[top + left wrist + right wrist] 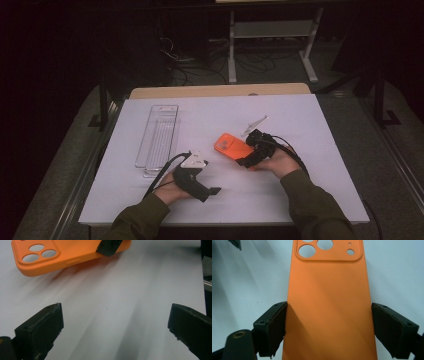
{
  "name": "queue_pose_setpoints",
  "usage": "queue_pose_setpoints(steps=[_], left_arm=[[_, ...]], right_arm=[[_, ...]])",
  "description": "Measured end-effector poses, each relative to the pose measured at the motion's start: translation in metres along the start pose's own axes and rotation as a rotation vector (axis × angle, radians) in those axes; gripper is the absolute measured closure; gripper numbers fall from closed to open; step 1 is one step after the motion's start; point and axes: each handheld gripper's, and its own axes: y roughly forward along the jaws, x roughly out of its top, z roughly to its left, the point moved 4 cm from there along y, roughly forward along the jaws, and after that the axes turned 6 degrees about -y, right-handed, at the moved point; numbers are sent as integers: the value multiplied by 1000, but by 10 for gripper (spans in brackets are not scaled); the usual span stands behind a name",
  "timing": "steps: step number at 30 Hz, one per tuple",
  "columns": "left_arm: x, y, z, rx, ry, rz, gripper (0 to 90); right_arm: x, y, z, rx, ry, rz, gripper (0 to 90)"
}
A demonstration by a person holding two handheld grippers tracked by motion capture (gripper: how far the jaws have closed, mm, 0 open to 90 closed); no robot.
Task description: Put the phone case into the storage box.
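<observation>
An orange phone case (229,145) with round camera cut-outs lies back side up near the middle of the white table top (310,165). My right gripper (245,151) is shut on it across its width. In the right gripper view both pads (274,325) press on the long edges of the case (329,302). My left gripper (212,189) rests low near the front of the table, open, with only bare table between its fingers (42,327). The left gripper view has the case (62,255) at its top, a shadow under it, and one jaw of the right gripper on its edge.
A long clear plastic tray (159,135) lies at the left of the table. A small clear piece (255,123) lies just beyond the case. Behind the table stand a metal frame (272,30) and cables on a dark floor.
</observation>
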Motion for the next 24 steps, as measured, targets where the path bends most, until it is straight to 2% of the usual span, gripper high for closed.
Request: queue_pose_setpoints(steps=[5, 10, 12, 24], left_arm=[[0, 1, -1, -6, -8, -6, 0], [0, 1, -1, -8, -9, -6, 0], [0, 1, -1, -8, -9, -5, 0], [1, 0, -2, -13, -13, -18, 0]], right_arm=[[-4, -8, 0, -3, -27, -7, 153], [-8, -17, 0, 1, -30, -19, 153], [-10, -19, -1, -9, -50, -21, 153], [-22, -31, 0, -8, -67, -21, 153]])
